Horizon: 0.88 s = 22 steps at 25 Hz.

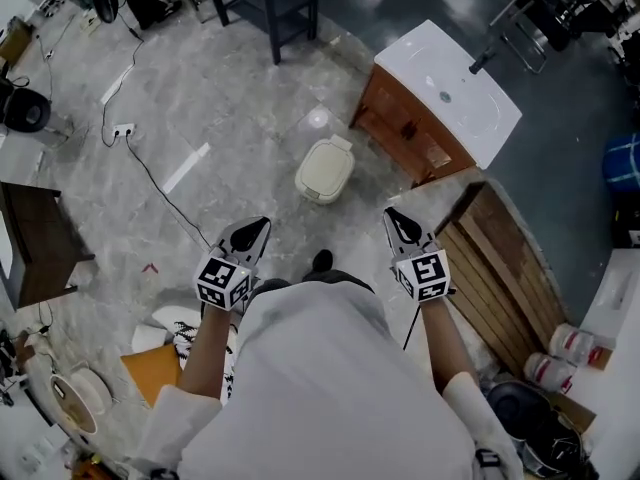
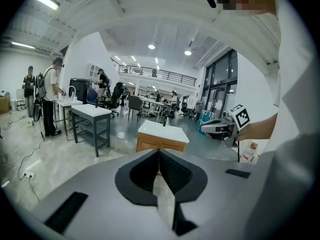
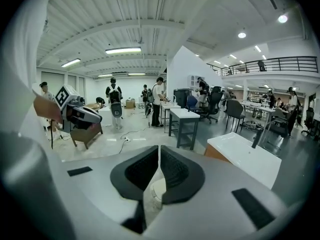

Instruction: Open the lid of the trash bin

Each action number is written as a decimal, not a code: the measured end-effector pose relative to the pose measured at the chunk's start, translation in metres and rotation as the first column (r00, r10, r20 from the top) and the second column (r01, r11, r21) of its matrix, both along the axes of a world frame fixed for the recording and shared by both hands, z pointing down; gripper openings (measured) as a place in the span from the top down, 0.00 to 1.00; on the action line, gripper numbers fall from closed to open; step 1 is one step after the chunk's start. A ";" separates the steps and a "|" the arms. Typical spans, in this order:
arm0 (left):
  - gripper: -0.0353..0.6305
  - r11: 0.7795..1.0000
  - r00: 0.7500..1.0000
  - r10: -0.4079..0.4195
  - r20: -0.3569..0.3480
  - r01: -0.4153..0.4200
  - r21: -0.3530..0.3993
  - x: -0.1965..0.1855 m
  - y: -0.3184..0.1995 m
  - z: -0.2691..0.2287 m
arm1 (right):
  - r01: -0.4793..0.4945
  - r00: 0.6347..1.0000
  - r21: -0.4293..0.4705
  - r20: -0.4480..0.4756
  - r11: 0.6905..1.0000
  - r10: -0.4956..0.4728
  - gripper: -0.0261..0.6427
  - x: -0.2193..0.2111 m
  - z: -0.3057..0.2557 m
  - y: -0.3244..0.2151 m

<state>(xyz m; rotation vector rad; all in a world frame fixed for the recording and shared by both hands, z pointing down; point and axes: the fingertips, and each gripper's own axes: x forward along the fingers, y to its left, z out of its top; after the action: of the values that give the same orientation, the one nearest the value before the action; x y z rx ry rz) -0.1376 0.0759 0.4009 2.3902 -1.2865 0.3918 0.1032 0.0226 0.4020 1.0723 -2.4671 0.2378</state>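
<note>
Step in hand: approach only. The bin (image 1: 326, 168) stands on the floor (image 1: 230, 118) with its lid (image 1: 320, 173) down and untouched. Left tool (image 1: 258, 228): clenched, jaws tip to tip, nothing between them. Right tool (image 1: 393, 216): likewise clenched and empty. Position: the bin lies ahead of you, between the lines of the two tools and well apart from both, near the cabinet (image 1: 405, 128). Next move, as I judge it: stoop forward, bring one tool down to the lid's front edge, part its jaws to catch the rim, then lift.
</note>
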 end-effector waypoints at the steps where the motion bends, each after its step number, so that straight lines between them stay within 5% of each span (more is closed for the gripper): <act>1: 0.92 1.000 1.000 -0.004 0.001 0.004 -0.005 0.003 -0.004 0.002 | 0.006 1.000 -0.005 -0.002 1.000 -0.006 0.91 0.002 0.003 -0.004; 13: 0.92 0.999 0.999 0.017 0.036 -0.015 -0.049 0.023 -0.046 0.011 | 0.043 0.999 -0.068 -0.004 0.997 -0.043 0.91 0.005 0.025 -0.032; 22: 0.92 0.996 0.995 0.075 0.062 -0.071 -0.059 0.014 -0.093 0.027 | -0.048 0.999 -0.110 -0.002 0.993 0.048 0.91 0.000 0.048 -0.053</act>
<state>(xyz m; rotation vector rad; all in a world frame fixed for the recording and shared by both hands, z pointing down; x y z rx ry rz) -0.1233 -0.0169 0.4283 2.3999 -1.2016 0.5236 0.1032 -0.0301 0.4496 1.0857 -2.4006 0.3842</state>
